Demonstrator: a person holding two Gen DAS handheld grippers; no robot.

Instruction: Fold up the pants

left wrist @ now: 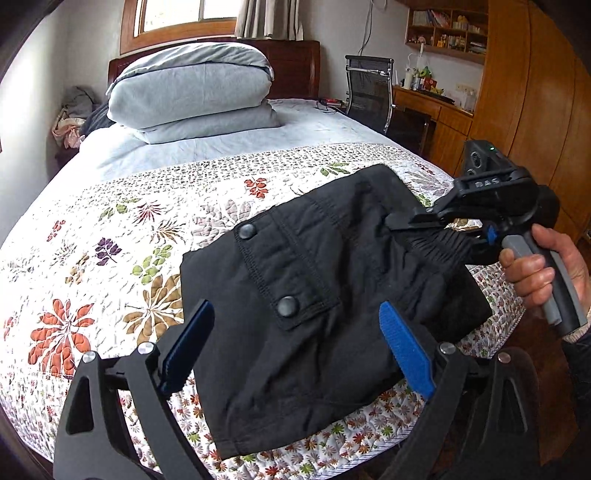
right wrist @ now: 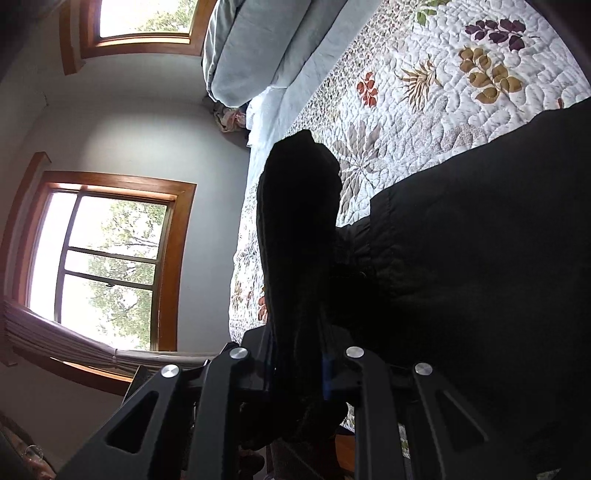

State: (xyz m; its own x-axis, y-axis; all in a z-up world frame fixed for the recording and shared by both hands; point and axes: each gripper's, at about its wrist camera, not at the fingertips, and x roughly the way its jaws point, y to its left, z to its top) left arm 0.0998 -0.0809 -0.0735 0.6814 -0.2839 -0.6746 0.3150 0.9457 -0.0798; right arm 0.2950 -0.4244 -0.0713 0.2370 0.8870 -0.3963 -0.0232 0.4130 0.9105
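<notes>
Black pants (left wrist: pixel 325 295), folded into a thick bundle, lie on the floral quilt (left wrist: pixel 110 258) near the foot edge of the bed, with a snap-buttoned pocket flap (left wrist: pixel 284 273) facing up. The left gripper (left wrist: pixel 295 343) hovers over the near part of the bundle with its blue-padded fingers (left wrist: pixel 406 350) spread wide apart, one on each side of the fabric and gripping nothing. The right gripper (left wrist: pixel 402 221) comes in from the right side, held by the person's hand (left wrist: pixel 535 269) on its grey handle, and its fingers are clamped on the elastic waistband end of the pants. In the right wrist view that gripper (right wrist: pixel 299 354) is turned on its side and a dark fold of the pants (right wrist: pixel 299 221) stands pinched between its fingers, while the rest of the cloth spreads across the quilt (right wrist: pixel 443 92) to the right. A folded light blue duvet (left wrist: pixel 192 92) is stacked at the head of the bed, well apart from the pants, below a wood-framed window (left wrist: pixel 184 18).
</notes>
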